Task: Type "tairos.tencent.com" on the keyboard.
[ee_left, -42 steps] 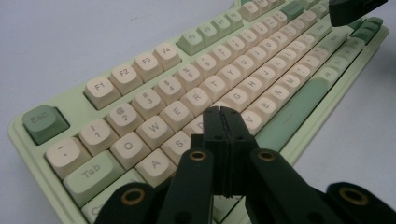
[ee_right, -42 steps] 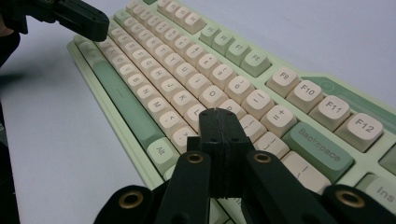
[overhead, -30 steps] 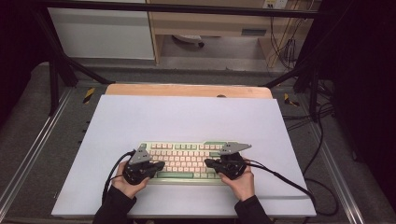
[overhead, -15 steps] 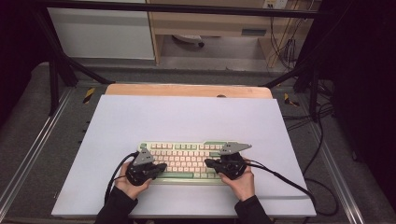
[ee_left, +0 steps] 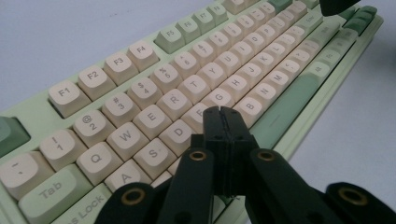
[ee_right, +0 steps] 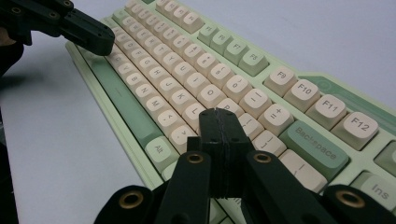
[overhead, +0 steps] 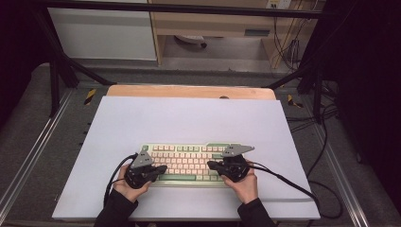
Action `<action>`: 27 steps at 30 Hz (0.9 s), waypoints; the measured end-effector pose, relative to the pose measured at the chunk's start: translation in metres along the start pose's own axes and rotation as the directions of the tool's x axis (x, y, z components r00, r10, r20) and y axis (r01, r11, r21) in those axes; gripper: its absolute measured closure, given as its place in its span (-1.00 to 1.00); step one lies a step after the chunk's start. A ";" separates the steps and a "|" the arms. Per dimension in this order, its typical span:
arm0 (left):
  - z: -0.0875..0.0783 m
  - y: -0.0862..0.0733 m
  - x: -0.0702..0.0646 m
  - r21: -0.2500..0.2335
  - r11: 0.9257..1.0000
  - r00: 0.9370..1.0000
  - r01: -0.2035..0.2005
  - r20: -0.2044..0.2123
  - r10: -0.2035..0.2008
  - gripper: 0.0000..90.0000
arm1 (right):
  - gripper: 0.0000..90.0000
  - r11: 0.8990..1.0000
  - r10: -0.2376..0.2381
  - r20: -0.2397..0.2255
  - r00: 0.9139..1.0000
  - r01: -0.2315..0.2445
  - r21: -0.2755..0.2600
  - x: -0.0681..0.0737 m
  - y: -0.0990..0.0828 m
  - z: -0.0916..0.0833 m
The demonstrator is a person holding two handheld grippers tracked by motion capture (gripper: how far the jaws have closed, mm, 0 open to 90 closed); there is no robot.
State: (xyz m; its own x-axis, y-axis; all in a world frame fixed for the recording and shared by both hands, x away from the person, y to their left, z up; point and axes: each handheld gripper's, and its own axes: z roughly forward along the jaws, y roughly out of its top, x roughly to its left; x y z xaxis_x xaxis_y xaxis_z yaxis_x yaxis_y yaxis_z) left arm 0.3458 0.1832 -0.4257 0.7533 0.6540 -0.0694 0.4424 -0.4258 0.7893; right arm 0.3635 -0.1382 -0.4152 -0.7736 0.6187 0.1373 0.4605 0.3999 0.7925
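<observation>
Two forearms in black sleeves entering from 6 o'clock in the high view, one hand wrapped around each tool. Left black two-jaw gripper (overhead: 161, 169) at 7 o'clock, jaws pressed together, tip aimed toward 3 o'clock. Right black two-jaw gripper (overhead: 211, 165) at 5 o'clock, jaws likewise closed flat, tip aimed toward 9 o'clock. Tips facing each other, well apart. Grey three-cornered plate atop each; black cable trailing from each.
</observation>
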 end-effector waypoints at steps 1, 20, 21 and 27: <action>-0.001 0.000 0.001 0.000 1.000 1.000 0.000 0.000 0.000 0.99 | 1.00 1.000 -0.005 0.001 1.000 0.005 -0.004 0.000 0.000 0.000; -0.020 -0.007 0.017 -0.037 0.998 0.999 0.050 -0.014 -0.050 0.99 | 1.00 1.000 0.008 0.000 1.000 -0.008 -0.019 0.002 0.007 0.001; -0.020 -0.008 0.018 -0.037 0.998 0.999 0.051 -0.014 -0.052 1.00 | 1.00 1.000 0.008 0.002 1.000 -0.008 -0.021 0.002 0.007 0.001; -0.022 -0.009 0.020 -0.038 0.998 0.998 0.053 -0.015 -0.054 0.99 | 1.00 1.000 0.007 0.005 1.000 -0.007 -0.023 0.005 0.014 0.006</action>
State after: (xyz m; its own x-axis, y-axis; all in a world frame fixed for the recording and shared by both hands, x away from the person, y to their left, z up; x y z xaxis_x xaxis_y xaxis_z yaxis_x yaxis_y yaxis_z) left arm 0.3461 0.2136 -0.4206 0.7210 0.6853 -0.1029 0.4634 -0.3664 0.8068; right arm 0.3689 -0.1250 -0.4071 -0.7681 0.6248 0.1402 0.4561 0.3801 0.8047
